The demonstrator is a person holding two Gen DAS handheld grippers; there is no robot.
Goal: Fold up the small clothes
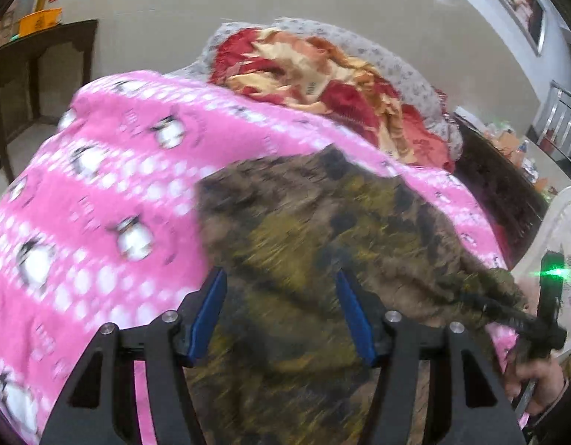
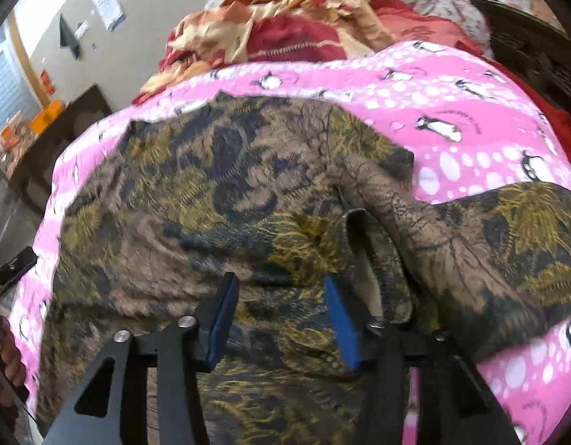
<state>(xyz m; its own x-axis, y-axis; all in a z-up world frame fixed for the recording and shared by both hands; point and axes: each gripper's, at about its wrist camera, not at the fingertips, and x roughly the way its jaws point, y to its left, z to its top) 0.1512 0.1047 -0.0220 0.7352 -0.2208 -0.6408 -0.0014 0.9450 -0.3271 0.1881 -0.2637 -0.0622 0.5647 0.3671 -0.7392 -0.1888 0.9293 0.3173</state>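
Both sets of jaws stand spread apart with nothing between their blue pads: the left gripper hovers over the near part of the patterned garment, and the right gripper hovers over the same garment from the other side.

That garment, a brown cloth with dark and mustard-yellow blotches, lies spread on a pink blanket printed with penguins and white dots, which covers a bed. In the right wrist view a sleeve runs off to the right across the pink blanket, and a fold of cloth rises just beyond the right-hand blue pad. In the left wrist view the cloth is blurred, and a bunched corner of it reaches toward the far right edge, where a hand grips a black handle with a green light.

Farther up the bed lies a crumpled red and gold quilt on a grey flowered cover. A dark wooden desk stands at the left against the wall.
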